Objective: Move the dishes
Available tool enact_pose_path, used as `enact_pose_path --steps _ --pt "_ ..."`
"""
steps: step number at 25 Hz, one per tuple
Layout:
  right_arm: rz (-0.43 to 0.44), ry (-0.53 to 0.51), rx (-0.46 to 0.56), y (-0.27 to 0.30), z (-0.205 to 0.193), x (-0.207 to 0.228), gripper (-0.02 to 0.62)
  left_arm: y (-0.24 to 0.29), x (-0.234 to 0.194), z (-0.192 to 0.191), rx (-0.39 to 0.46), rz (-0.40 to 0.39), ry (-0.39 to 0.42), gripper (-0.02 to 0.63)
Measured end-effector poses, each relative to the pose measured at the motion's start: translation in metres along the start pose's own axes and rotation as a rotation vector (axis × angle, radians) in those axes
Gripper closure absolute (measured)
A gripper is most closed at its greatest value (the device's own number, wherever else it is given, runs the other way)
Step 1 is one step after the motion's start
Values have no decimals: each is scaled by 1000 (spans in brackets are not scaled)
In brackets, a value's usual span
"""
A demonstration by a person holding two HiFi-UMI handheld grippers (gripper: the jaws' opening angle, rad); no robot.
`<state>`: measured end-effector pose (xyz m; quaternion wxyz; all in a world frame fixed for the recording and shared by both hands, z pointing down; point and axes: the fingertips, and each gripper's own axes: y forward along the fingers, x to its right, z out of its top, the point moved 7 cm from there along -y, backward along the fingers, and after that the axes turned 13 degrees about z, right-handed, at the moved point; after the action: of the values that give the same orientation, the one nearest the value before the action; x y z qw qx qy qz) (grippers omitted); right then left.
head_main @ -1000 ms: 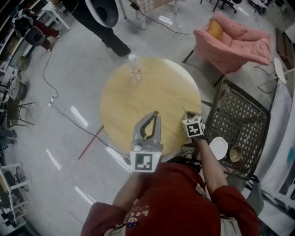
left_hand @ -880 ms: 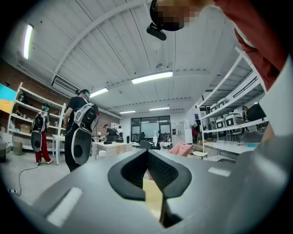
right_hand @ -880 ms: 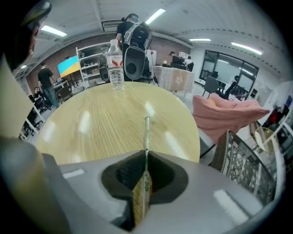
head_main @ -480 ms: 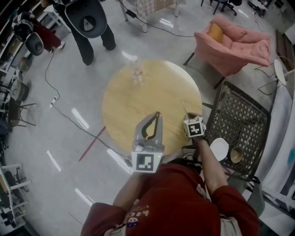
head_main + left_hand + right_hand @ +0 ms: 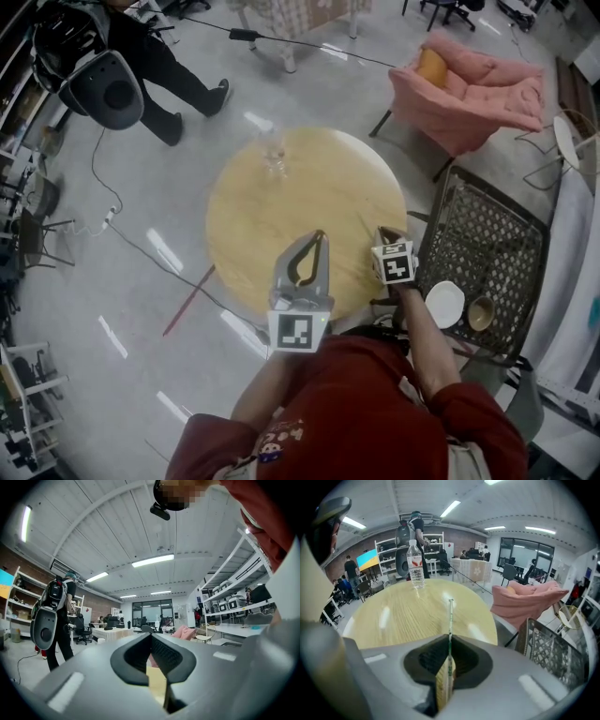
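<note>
A white dish (image 5: 444, 302) and a brown bowl (image 5: 480, 313) sit on the seat of a metal mesh chair (image 5: 487, 246) to the right of the round wooden table (image 5: 272, 220). My right gripper (image 5: 384, 232) hovers over the table's right edge, beside that chair. It is shut on a thin green-and-white stick (image 5: 450, 616) that pokes forward from the right gripper (image 5: 449, 638). My left gripper (image 5: 318, 235) hangs over the table's near edge. The left gripper (image 5: 151, 636) is shut, with nothing between its jaws.
A clear water bottle (image 5: 273, 154) stands near the table's far edge, also in the right gripper view (image 5: 416, 563). A pink armchair (image 5: 473, 86) is at the back right. A person with a grey backpack device (image 5: 111, 86) walks at the far left. Cables cross the floor.
The person in the background has walked from behind the table off to the far left. Both grippers have stayed nearly where they were.
</note>
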<state>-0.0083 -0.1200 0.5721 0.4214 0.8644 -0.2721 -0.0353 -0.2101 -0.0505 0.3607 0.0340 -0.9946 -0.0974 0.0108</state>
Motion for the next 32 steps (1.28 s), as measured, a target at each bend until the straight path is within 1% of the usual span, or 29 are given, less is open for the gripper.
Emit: enact_pose_path --steps 3,6,11,14,19,23,27,30,32 --pt "-9 -5 44 -11 11 -3 575 0 4 1 -10 -9 -5 598" --pt "-22 -14 93 -20 20 -2 575 3 9 1 1 -20 11 599" --pt "-46 -28 179 -39 32 -2 575 7 18 2 -2 -40 10 599" --pt "-76 -35 258 -52 36 2 575 9 26 1 2 -55 7 600" --pt "-114 -12 397 -81 41 4 575 12 39 1 5 -91 12 599" --pt "-158 -38 505 -107 46 3 575 16 53 4 13 -126 4 600" --pt "-220 -18 589 -132 39 11 575 18 69 6 14 -170 22 600" --pt "-261 -19 649 -149 32 15 575 20 80 6 13 -193 1 598" --pt "-298 -30 694 -161 27 15 575 21 87 5 22 -214 9 600"
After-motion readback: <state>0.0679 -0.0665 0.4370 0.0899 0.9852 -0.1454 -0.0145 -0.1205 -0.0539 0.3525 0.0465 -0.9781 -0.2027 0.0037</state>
